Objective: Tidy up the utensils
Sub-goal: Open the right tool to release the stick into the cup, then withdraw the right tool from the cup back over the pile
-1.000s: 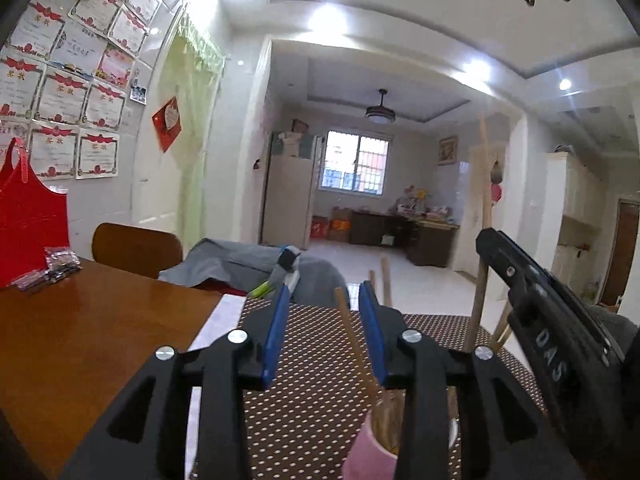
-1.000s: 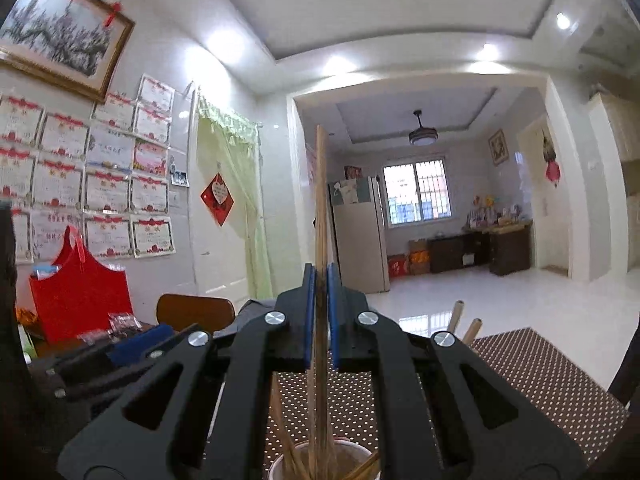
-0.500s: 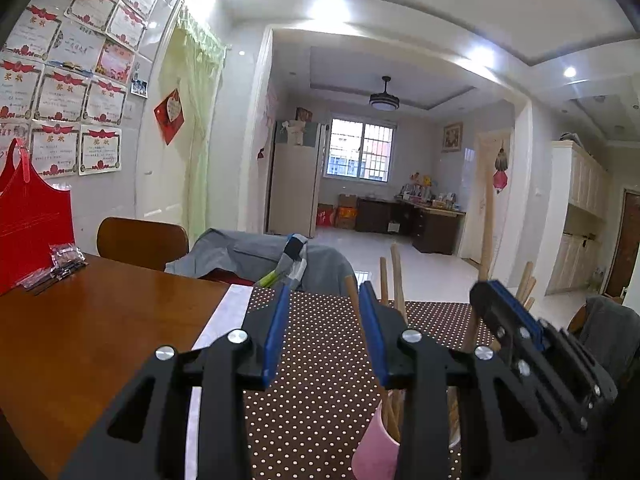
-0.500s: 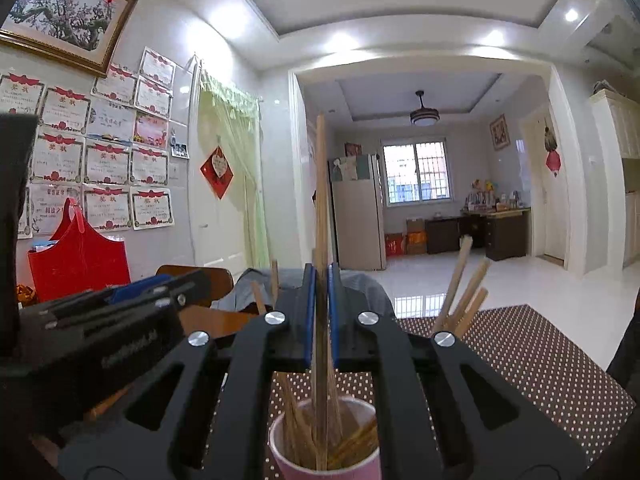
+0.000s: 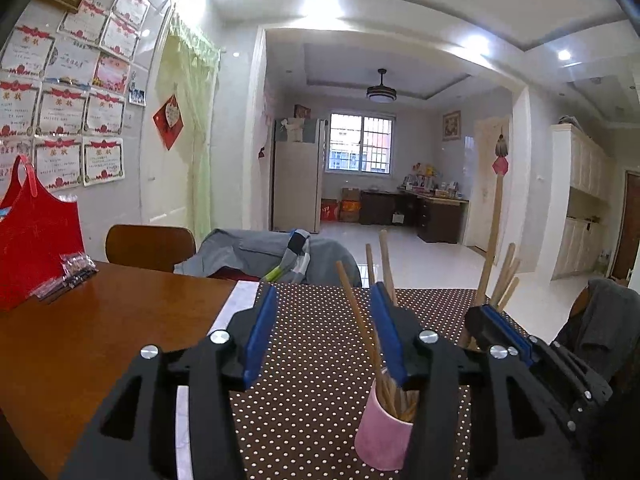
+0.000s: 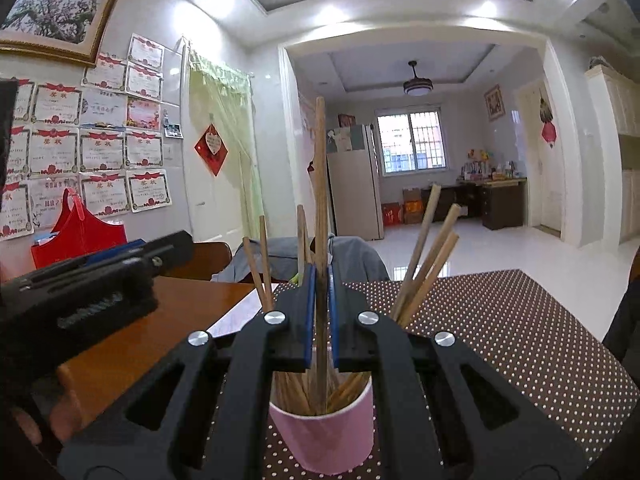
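Right wrist view: your right hand-held gripper (image 6: pixel 319 312) pinches one upright wooden chopstick (image 6: pixel 320 184), now lowered into the pink cylindrical cup (image 6: pixel 324 440); your left hand-held gripper (image 5: pixel 320 336) is opening, empty.

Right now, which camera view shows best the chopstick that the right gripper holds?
The right wrist view. There the held chopstick stands upright between the shut pads of the right gripper, its lower end inside the pink cup. The left wrist view shows only its upper part, rising behind the right gripper; the grip is hidden.
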`<state>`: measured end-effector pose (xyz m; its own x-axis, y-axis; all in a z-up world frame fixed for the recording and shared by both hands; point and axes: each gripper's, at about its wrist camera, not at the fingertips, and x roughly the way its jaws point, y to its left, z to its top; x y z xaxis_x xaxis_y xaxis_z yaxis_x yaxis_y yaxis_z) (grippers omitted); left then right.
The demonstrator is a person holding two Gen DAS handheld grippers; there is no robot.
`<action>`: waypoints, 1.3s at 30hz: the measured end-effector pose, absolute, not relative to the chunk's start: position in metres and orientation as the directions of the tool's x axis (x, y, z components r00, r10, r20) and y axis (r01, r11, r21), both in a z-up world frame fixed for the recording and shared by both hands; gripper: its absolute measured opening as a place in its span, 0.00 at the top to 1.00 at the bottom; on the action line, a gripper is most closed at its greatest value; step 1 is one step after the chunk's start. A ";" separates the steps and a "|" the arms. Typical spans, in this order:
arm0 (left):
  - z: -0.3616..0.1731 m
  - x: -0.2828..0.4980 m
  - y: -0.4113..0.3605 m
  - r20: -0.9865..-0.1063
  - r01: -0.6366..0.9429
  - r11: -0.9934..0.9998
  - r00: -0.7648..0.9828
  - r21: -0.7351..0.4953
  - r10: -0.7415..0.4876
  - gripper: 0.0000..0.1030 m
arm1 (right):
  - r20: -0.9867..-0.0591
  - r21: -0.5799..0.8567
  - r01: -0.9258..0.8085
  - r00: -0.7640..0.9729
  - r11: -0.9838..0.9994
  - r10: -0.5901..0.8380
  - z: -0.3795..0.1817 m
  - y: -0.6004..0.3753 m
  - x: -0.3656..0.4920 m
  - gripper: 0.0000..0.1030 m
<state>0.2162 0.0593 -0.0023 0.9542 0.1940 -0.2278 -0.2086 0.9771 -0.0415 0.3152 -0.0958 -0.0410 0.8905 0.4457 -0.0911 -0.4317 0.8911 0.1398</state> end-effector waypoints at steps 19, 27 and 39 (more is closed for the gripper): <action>-0.004 0.180 0.058 -0.254 -0.211 0.977 0.946 -0.005 0.203 0.51 | -0.148 0.118 -0.414 0.891 0.902 0.429 -0.040 -0.097 0.298 0.52; -0.009 0.160 0.053 -0.293 -0.176 0.984 0.941 -0.006 0.167 0.51 | -0.176 0.096 -0.412 0.889 0.906 0.423 -0.035 -0.114 0.275 0.50; -0.050 0.141 0.028 -0.521 -0.066 0.998 0.852 0.009 0.061 0.51 | -0.394 0.141 -0.399 0.817 0.906 0.421 -0.064 -0.136 0.247 0.44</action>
